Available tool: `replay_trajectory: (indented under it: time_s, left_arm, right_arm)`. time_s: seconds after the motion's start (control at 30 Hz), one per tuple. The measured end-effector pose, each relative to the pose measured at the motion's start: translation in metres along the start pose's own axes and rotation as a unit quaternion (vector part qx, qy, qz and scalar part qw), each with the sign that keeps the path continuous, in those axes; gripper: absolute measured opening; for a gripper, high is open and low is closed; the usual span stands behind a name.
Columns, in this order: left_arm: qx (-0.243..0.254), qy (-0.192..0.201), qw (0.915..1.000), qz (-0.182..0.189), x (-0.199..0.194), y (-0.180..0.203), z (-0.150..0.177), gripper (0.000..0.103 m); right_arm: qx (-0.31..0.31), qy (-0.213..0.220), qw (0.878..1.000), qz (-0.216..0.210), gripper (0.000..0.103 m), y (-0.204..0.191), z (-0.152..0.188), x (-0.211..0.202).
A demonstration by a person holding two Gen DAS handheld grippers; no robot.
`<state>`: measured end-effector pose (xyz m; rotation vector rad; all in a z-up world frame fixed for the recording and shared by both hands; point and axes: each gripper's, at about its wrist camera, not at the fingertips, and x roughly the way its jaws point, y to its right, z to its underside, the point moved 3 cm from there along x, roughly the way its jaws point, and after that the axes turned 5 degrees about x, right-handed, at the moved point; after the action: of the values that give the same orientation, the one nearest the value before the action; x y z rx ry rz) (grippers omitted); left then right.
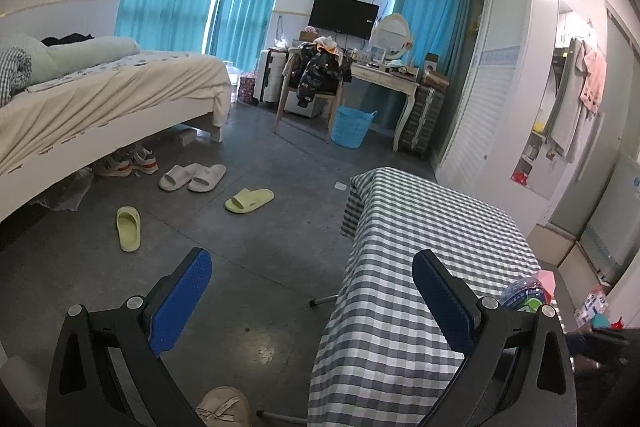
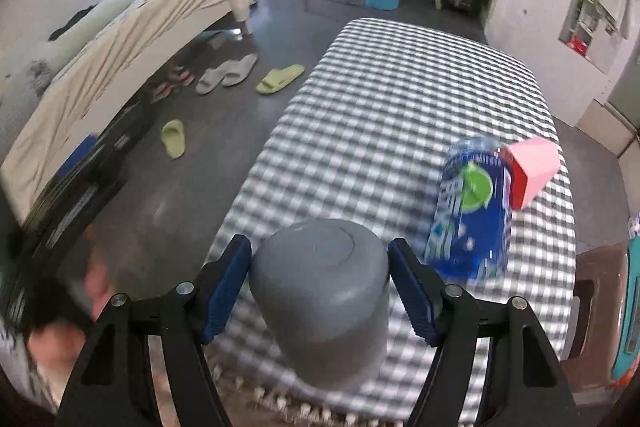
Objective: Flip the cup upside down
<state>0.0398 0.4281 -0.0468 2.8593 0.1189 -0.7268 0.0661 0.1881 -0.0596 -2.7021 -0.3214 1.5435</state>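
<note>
Seeing the grey cup (image 2: pixel 320 291) base-up near the blue bottle (image 2: pixel 470 211), I'd back my right gripper (image 2: pixel 320 291), spread beside it, straight off; left gripper (image 1: pixel 312 307) hangs open, empty.

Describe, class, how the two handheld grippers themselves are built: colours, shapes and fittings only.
Both the left gripper and the right gripper look alike: two black, angular plastic arms with triangular cut-outs, silver round bolts at the joints, and jaws faced with blue, finely ribbed rectangular pads. No cables or markings show.
</note>
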Motion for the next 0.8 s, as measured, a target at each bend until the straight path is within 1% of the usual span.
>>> replay_trajectory:
  time_s: [0.1,0.2,0.37,0.4,0.47,0.5,0.57,0.6,0.67,0.73,0.77,0.8]
  left_arm:
    - [0.003,-0.003,1.0000,-0.005,0.002,0.000,0.000,0.103]
    - [0.004,-0.006,0.9999,-0.010,0.005,0.000,0.001,0.103]
    - [0.015,-0.009,0.9997,-0.019,0.007,0.005,0.003,0.103]
    - [0.019,-0.010,0.9995,-0.022,0.007,0.006,0.004,0.103]
    - [0.026,-0.014,0.9992,-0.026,0.008,0.009,0.005,0.103]
    - [0.029,-0.016,0.9991,-0.027,0.008,0.011,0.006,0.103]
    - [0.032,-0.022,0.9990,-0.021,0.008,0.017,0.005,0.103]
    - [0.035,-0.025,0.9990,-0.015,0.007,0.021,0.005,0.103]
    - [0.046,-0.041,0.9981,-0.006,0.005,0.035,0.005,0.103]
    - [0.063,-0.057,0.9963,0.015,0.003,0.056,0.005,0.103]
    - [0.072,-0.068,0.9947,0.029,0.004,0.068,0.005,0.103]
    - [0.076,-0.076,0.9934,0.038,0.004,0.077,0.007,0.103]
  right_arm:
    - [0.009,-0.002,1.000,0.026,0.071,0.006,-0.011,0.019]
    - [0.025,-0.008,0.999,0.034,0.070,0.015,-0.014,0.033]
    - [0.005,-0.011,0.999,0.049,0.071,0.015,-0.013,0.043]
    - [-0.002,-0.009,0.999,0.051,0.073,0.014,-0.013,0.041]
    - [-0.015,0.012,0.999,0.050,0.078,0.012,-0.013,0.028]
    - [-0.024,0.029,0.998,0.046,0.082,0.013,-0.013,0.017]
    - [-0.041,0.066,0.996,0.040,0.084,0.018,-0.014,-0.007]
    - [-0.050,0.079,0.995,0.045,0.086,0.021,-0.015,-0.017]
    - [-0.078,0.111,0.988,0.074,0.089,0.032,-0.015,-0.037]
    - [-0.103,0.132,0.980,0.111,0.092,0.046,-0.014,-0.050]
    - [-0.107,0.138,0.977,0.124,0.093,0.055,-0.015,-0.053]
    - [-0.102,0.144,0.976,0.128,0.093,0.066,-0.015,-0.054]
